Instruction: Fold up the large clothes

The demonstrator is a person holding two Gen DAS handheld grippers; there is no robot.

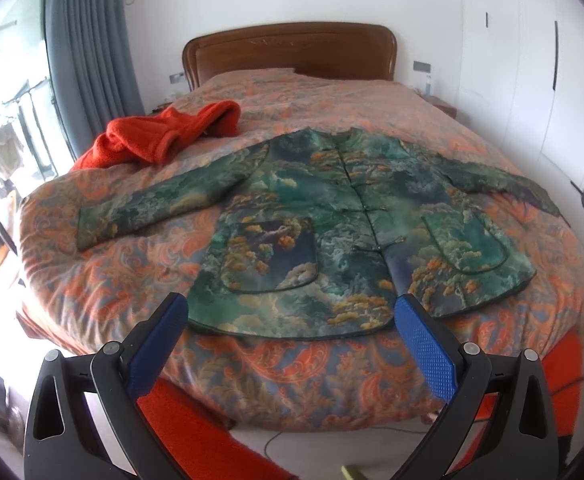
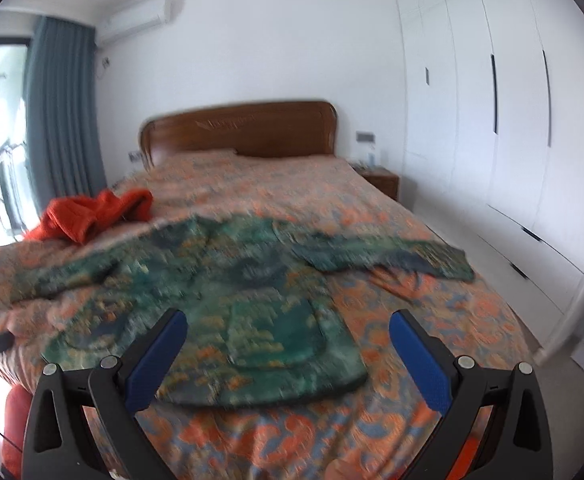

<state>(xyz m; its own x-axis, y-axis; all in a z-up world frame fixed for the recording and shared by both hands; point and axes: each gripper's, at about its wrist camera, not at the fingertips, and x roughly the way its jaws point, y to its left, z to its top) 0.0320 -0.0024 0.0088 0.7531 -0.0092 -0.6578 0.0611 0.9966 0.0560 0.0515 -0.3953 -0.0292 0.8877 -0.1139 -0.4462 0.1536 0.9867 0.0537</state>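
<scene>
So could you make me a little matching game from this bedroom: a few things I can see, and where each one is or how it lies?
Things:
1. green patterned jacket
2. crumpled orange knitted garment
3. carved brown wooden headboard
4. grey-blue curtain

States:
A. at the bed's far end, against the wall
B. spread flat, sleeves out
C. hanging beside the window
D. bunched at the bed's left side

Pairs: 1-B, 2-D, 3-A, 4-C

Ahead of me, a paisley orange quilt (image 1: 292,364) covers the bed, backed by a wooden headboard (image 1: 289,50). Grey-blue curtains (image 1: 87,36) hang left; white wardrobe doors (image 2: 492,120), a nightstand (image 2: 380,182) and an air conditioner (image 2: 135,18) line the walls.
</scene>
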